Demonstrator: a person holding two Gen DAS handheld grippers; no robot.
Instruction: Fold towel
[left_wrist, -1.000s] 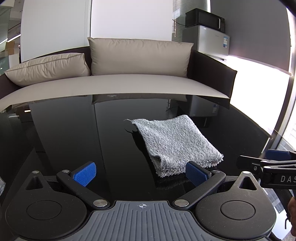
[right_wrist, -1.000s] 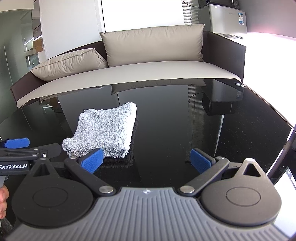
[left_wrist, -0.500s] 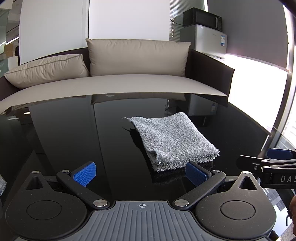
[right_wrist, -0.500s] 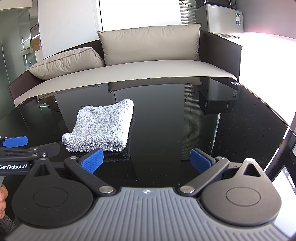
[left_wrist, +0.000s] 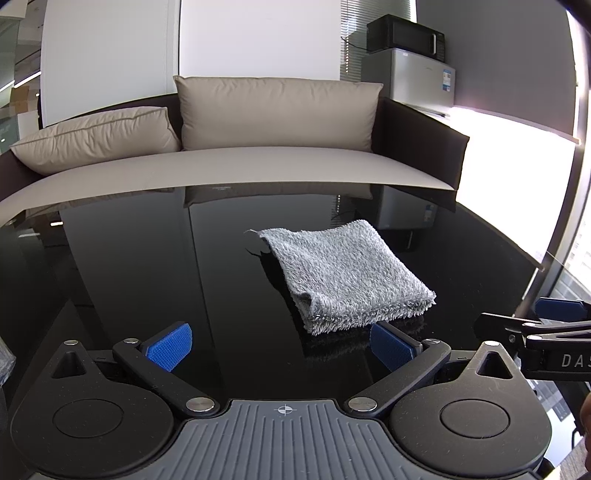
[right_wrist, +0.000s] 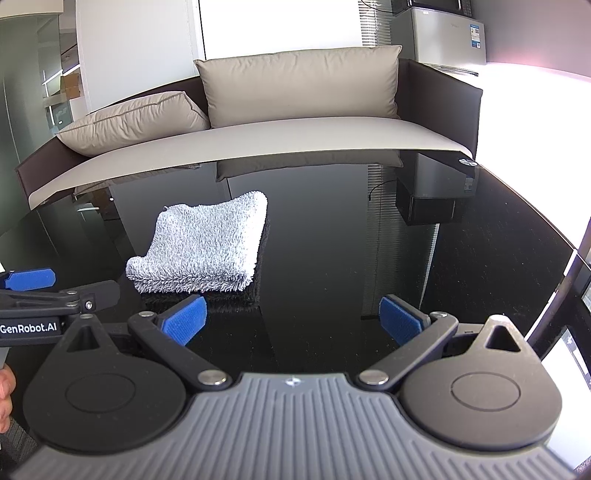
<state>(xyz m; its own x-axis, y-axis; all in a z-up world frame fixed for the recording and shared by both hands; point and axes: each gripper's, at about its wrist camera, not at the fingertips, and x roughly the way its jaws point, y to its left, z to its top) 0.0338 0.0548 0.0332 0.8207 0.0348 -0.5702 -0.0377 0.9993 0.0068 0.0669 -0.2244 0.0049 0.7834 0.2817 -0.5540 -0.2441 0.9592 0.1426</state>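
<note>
Towel is folded into a thick grey pad lying flat on the black glass table. In my left view it sits right of centre. In my right view the towel sits left of centre, so it's between my two tools.

Orientation: long axis runs away from me toward the sofa, skewed a bit in both views. Near end shows stacked fluffy layers. Far-left corner has a loose thread sticking out. The side toward my right tool looks like a rounded fold; the other side I can't tell.

Room to move: bare glass on all sides of the towel, with a wide open stretch to its left in the left view and to its right in the right view. Far table edge runs just in front of the sofa seat, well apart from the towel. Right edge of the table curves round near the bright window.

My left gripper has its blue pads spread wide, nothing between them; its right pad is just short of the towel's near edge. My right gripper is likewise spread wide and empty; its left pad is close to the towel's near edge, not touching.

Fridge with a microwave on top stands behind the sofa.
</note>
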